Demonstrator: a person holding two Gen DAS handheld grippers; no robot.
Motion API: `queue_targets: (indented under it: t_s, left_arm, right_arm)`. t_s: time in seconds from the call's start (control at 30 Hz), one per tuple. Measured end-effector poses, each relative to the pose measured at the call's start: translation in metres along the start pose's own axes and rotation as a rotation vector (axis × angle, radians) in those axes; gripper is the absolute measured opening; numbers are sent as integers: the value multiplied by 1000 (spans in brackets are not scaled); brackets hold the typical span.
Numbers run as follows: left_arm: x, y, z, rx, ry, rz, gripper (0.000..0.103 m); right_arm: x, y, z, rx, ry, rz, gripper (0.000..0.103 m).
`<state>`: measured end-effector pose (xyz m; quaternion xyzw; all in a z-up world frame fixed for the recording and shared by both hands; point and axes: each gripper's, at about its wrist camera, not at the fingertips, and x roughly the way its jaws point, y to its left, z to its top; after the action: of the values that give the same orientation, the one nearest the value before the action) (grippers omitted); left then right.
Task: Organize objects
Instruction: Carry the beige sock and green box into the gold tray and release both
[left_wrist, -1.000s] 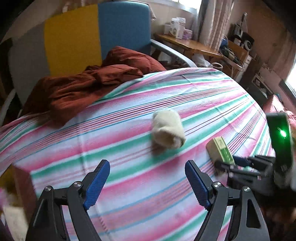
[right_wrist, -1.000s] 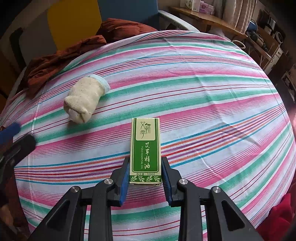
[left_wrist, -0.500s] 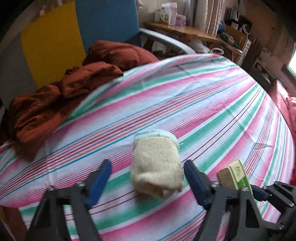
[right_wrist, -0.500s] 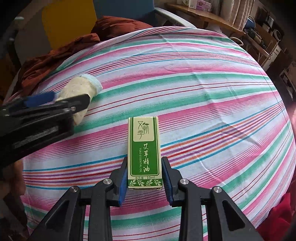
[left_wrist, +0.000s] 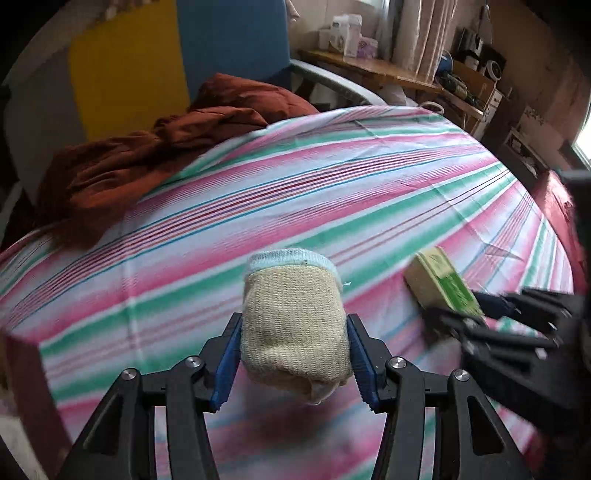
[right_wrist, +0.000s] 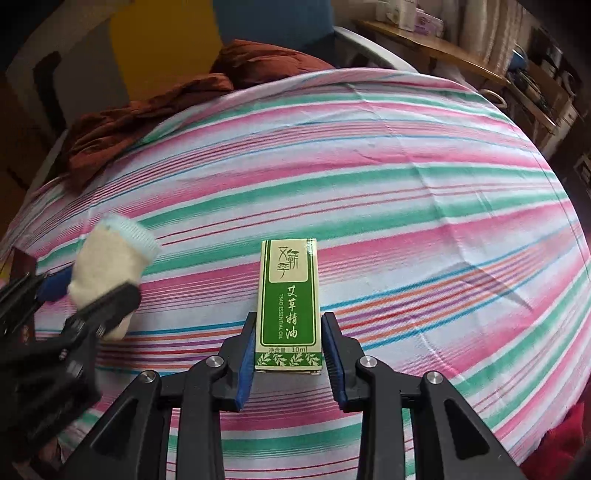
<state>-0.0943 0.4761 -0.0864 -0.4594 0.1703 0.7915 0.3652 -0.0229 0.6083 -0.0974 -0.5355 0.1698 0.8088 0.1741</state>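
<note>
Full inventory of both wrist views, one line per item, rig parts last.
rolled sock: 1, beige with pale blue cuff, between the left pads
essential oil box: 1, green and cream, between the right pads
striped sheet: 1, pink, green, white, covering the surface
rumpled cloth: 1, rust brown, far left edge
left gripper: 1, black with blue pads, jaws just closed onto the sock
right gripper: 1, black with blue pads, shut on the box

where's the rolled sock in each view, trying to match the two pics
Left wrist: rolled sock low at centre, between the left gripper pads.
Right wrist: same sock at the left edge, in that gripper.
Shared landmark: the green box, right of the sock in both views.
</note>
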Motion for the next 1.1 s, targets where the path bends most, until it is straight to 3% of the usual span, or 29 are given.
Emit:
queue_targets:
  t_s: [0.47,0.83,1.1]
  left_arm:
    - [-110,23,-55,-34,-160,65,54]
    - [-166,48,-82,-83,-237,88,54]
    - [-187,82,-111,-136,-244,124,54]
  right_arm:
    - [-7,41,-19,-160,-35,57,32]
    - [-7,55,-24,-207,-45,62,32]
    - [-12,72,-29,-222,-43,78,32]
